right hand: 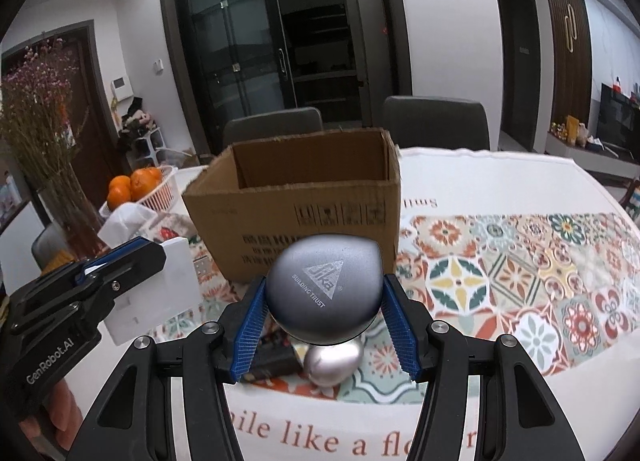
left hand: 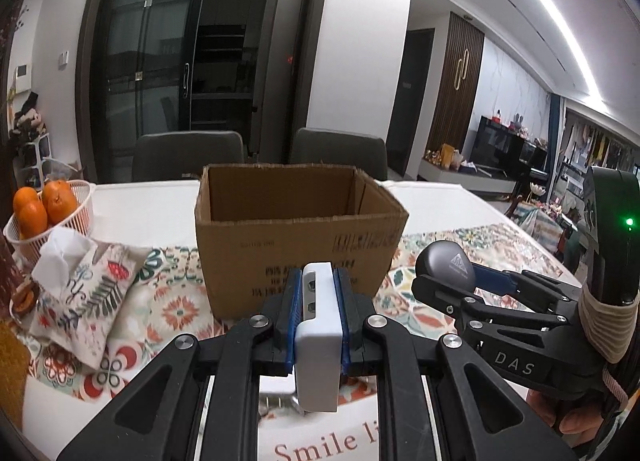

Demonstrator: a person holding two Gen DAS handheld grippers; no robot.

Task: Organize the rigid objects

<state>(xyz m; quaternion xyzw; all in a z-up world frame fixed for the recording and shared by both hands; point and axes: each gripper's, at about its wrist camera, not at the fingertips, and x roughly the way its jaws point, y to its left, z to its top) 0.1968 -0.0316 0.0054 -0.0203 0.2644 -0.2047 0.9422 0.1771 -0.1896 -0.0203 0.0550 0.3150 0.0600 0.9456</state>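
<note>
left tool (left hand: 318,301): clamped on white adapter (left hand: 318,341), held above the surface (left hand: 460,197) | right tool (right hand: 324,325): clamped on grey rounded case (right hand: 324,293) | cardboard box (left hand: 296,237): open, just beyond both

L gripper (left hand: 318,297) & R gripper (right hand: 324,301) both clamped, angled downward.

Both grippers are black linkage frames with silver screw heads and ribbed blue fingers (right hand: 402,335). The right gripper (left hand: 460,281) bears "DAS" lettering, beige strapping and a green light; the left gripper (right hand: 120,261) reads "GenRobot.AI".
</note>
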